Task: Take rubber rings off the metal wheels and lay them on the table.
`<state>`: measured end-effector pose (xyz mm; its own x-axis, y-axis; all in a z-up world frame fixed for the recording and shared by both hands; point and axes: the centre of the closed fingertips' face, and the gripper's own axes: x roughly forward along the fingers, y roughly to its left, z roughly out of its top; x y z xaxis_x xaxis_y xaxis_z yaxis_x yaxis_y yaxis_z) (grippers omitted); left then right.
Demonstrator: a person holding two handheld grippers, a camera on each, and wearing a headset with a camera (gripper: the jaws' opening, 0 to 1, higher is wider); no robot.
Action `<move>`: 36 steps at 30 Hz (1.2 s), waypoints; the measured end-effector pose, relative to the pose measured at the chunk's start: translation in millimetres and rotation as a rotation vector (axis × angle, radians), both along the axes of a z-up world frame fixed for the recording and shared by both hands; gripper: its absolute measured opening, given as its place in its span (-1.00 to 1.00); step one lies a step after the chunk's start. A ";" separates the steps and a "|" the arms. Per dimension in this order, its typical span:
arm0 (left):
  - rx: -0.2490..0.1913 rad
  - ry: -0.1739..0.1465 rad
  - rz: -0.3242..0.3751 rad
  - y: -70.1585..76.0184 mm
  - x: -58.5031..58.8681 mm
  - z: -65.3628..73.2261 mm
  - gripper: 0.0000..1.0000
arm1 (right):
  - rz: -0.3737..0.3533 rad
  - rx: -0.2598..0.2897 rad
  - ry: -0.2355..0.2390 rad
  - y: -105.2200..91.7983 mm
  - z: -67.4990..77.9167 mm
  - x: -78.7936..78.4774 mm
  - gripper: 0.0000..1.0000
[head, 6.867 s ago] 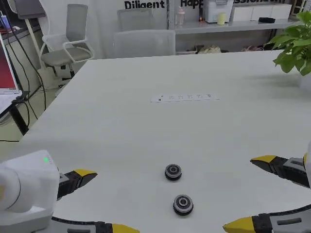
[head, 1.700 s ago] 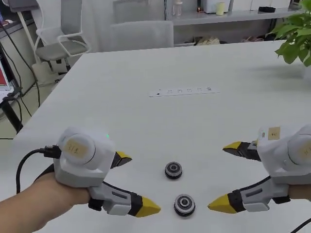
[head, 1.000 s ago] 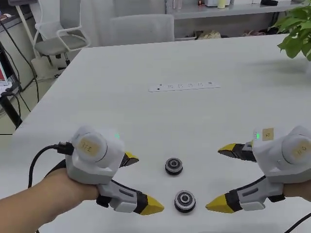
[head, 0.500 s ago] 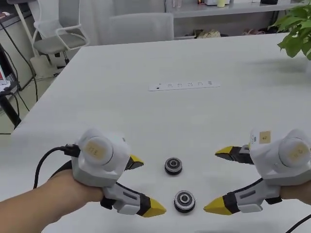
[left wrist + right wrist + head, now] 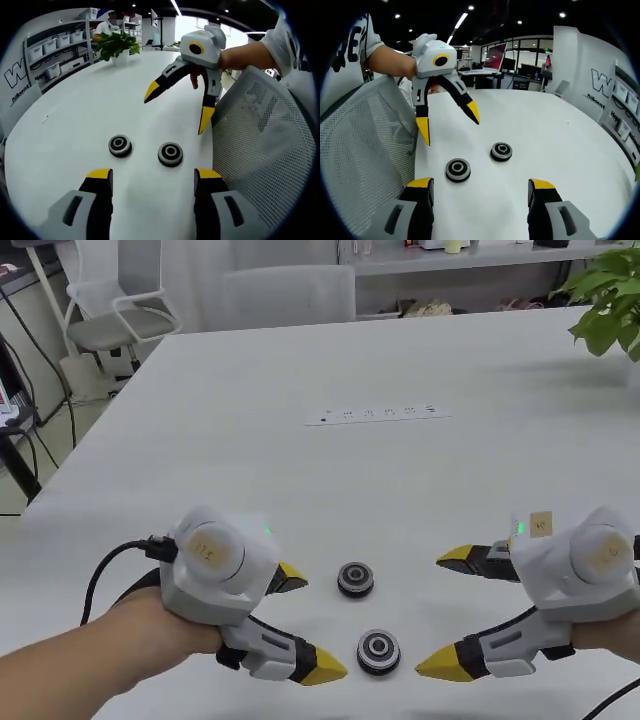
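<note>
On the table (image 5: 300,490), near wheel (image 5: 378,651) and far wheel (image 5: 355,579) lie between my left gripper (image 5: 312,625) and right gripper (image 5: 440,612); both released wide, touching neither.

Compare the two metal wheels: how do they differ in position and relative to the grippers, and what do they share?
The near wheel lies closer to the person; the far wheel lies further up the table. The near wheel sits about midway between the lower jaw tips of the left gripper and right gripper; the far wheel sits nearer the left gripper's upper tip. Both lie flat, rubber rings on, untouched.
</note>
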<state>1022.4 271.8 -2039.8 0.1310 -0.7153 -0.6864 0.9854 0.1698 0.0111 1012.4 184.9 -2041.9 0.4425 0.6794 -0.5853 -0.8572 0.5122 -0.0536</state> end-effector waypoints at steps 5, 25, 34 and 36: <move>-0.001 0.000 -0.022 -4.7 -3.4 -1.3 0.19 | 0.014 0.002 0.001 2.9 -2.2 -1.3 0.46; 0.019 0.006 -0.099 -21.7 -14.7 -11.1 -0.17 | 0.048 0.020 0.033 12.5 -9.0 -5.9 0.27; 0.009 0.012 -0.120 -30.1 -18.3 -13.1 -0.34 | 0.056 0.011 0.046 13.2 -13.5 -8.5 0.25; 0.008 0.017 -0.127 -32.0 -20.4 -14.1 -0.36 | 0.056 0.012 0.049 13.1 -14.5 -8.9 0.25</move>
<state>1001.9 239.8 -2053.9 0.0278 -0.7195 -0.6939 0.9990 0.0434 -0.0051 1003.5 198.0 -2056.4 0.3747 0.7094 -0.5970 -0.8861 0.4635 -0.0054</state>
